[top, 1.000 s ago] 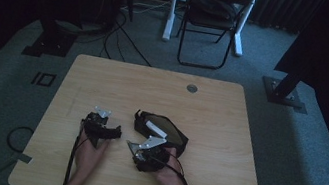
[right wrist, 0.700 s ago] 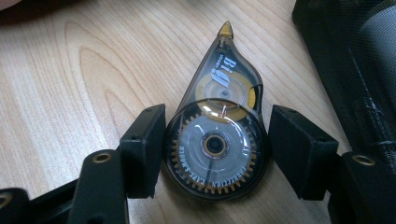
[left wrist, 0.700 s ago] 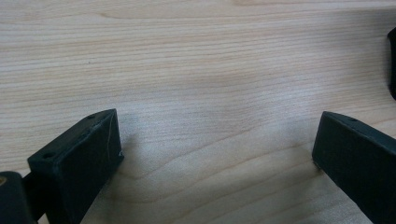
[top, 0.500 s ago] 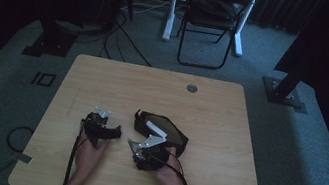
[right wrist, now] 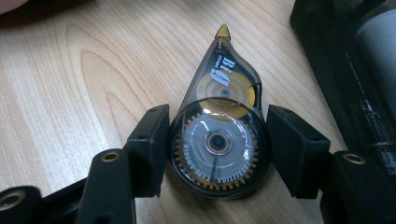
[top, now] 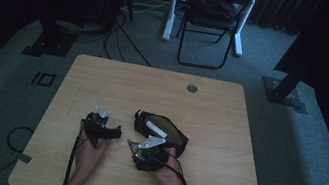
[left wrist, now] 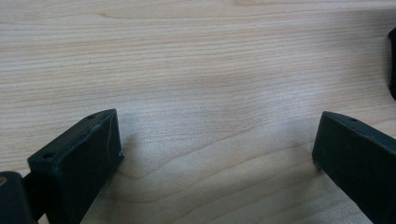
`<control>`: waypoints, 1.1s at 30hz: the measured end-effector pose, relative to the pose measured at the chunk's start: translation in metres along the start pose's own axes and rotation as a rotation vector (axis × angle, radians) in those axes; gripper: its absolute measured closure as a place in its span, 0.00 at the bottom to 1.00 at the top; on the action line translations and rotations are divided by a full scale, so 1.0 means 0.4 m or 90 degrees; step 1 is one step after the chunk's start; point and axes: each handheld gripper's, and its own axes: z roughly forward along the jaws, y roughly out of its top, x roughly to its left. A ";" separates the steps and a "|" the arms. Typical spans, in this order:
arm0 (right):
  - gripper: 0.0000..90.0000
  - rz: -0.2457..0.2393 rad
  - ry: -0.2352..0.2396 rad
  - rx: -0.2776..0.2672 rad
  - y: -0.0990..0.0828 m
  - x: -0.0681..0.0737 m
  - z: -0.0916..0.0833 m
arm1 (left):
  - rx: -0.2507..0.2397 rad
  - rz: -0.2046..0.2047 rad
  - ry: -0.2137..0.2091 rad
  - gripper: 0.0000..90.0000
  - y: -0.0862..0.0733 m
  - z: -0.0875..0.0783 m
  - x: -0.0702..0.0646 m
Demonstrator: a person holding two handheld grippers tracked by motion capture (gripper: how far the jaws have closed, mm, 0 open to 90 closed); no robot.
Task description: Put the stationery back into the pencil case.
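A teardrop-shaped correction tape dispenser (right wrist: 217,93), smoky clear with gold gears, lies flat on the wooden table (top: 210,110). My right gripper (right wrist: 219,135) has just been closing, and both its pads now touch the dispenser's round body, one on each side. In the high view the right gripper (top: 135,147) sits just in front of a black mesh pouch (top: 168,132). My left gripper (top: 115,132) rests to the left of it. Its jaws stand wide apart over bare wood in the left gripper view (left wrist: 217,140).
The black pouch (right wrist: 355,70) lies close on the right of the held dispenser, with a white item (top: 156,127) inside it. A cable grommet (top: 192,88) sits near the table's far edge. A folding chair (top: 212,19) stands beyond the table.
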 end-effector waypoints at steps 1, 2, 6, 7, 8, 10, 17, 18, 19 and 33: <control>0.46 0.001 0.000 -0.003 0.000 0.001 -0.002 | 0.000 0.000 0.000 0.02 0.000 0.000 0.000; 0.46 0.001 0.000 -0.004 0.001 0.002 -0.004 | 0.000 0.000 0.000 0.02 0.000 0.000 0.000; 0.46 0.001 -0.001 -0.013 0.004 0.003 -0.014 | 0.000 0.000 0.000 0.02 0.000 0.000 0.000; 0.46 -0.001 -0.002 -0.014 0.005 0.003 -0.016 | 0.000 0.000 0.000 0.02 0.000 0.000 0.000; 0.46 -0.002 -0.003 -0.015 0.006 0.003 -0.018 | 0.000 0.000 0.000 0.02 0.000 0.000 0.000; 0.46 -0.003 -0.004 -0.019 0.007 0.002 -0.021 | 0.000 0.000 0.000 0.02 0.000 0.000 0.000; 0.46 -0.010 -0.005 -0.030 0.014 0.007 -0.036 | 0.000 0.000 0.000 0.02 0.000 0.000 0.000; 0.46 -0.012 -0.005 -0.032 0.016 0.008 -0.038 | 0.000 0.000 0.000 0.02 0.000 0.000 0.000; 0.46 -0.012 -0.005 -0.032 0.017 0.008 -0.040 | 0.000 0.000 0.000 0.02 0.000 0.000 0.000; 0.46 -0.017 -0.004 -0.052 0.033 0.016 -0.064 | 0.000 0.000 -0.001 0.02 0.000 0.000 0.000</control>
